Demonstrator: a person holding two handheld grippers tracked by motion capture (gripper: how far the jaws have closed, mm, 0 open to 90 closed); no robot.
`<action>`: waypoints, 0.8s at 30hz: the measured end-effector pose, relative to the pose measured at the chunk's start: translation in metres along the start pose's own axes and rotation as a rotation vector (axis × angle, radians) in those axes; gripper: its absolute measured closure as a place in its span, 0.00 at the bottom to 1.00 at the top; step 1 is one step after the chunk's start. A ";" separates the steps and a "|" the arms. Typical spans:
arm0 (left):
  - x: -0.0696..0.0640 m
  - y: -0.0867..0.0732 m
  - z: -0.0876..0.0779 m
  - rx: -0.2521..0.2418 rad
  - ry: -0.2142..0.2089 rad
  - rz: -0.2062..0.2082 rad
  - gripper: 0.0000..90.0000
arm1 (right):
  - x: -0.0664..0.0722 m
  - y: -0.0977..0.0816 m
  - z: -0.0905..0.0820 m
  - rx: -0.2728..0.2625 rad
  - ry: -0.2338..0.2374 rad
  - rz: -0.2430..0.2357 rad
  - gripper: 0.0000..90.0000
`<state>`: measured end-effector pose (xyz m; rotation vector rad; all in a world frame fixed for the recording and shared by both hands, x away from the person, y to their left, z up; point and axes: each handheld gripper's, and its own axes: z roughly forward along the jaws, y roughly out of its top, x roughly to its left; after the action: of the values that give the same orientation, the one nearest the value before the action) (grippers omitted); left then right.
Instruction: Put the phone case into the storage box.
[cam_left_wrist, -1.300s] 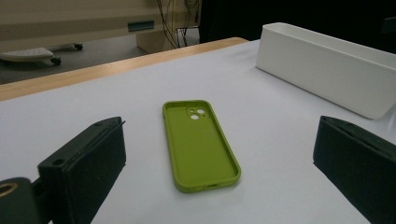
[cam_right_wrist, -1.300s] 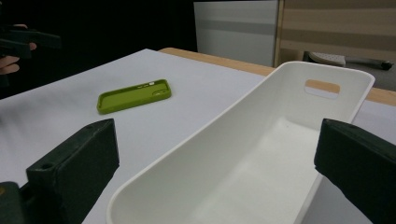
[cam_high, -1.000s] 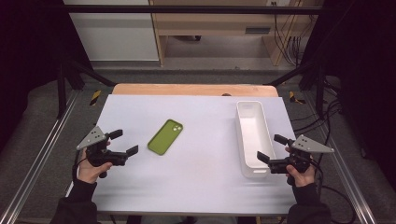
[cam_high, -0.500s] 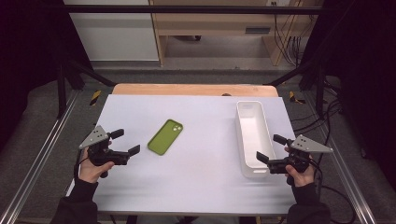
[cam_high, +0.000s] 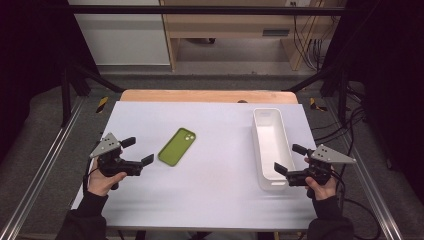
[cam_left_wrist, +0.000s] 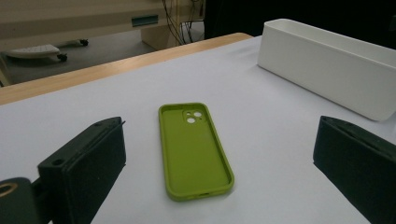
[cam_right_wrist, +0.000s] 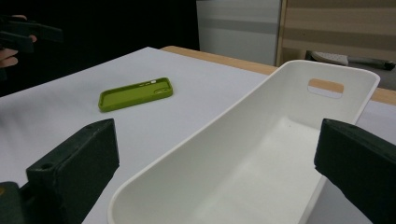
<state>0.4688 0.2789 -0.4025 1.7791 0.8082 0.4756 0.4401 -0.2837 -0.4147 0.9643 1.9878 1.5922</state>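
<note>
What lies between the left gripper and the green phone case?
Nothing: in the high view, bare white table separates the left gripper from the phone case.

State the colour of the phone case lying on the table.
The phone case is lime green; the left gripper view shows it best.

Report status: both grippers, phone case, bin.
Left gripper open, facing green phone case, not touching. Right gripper open at near end of empty white bin. Case lies flat, hollow side up.
</note>
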 end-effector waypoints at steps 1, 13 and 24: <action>-0.001 0.001 0.000 -0.001 -0.001 0.001 0.02 | 0.000 0.000 0.000 0.000 -0.001 0.000 0.00; -0.011 0.010 0.004 0.002 0.002 0.008 0.02 | 0.001 0.000 0.000 0.005 -0.001 -0.009 0.00; -0.015 0.016 0.006 0.011 0.010 0.012 0.02 | 0.001 0.000 0.002 0.015 0.000 -0.009 0.00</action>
<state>0.4672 0.2609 -0.3892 1.7940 0.8084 0.4888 0.4403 -0.2817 -0.4152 0.9593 2.0040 1.5752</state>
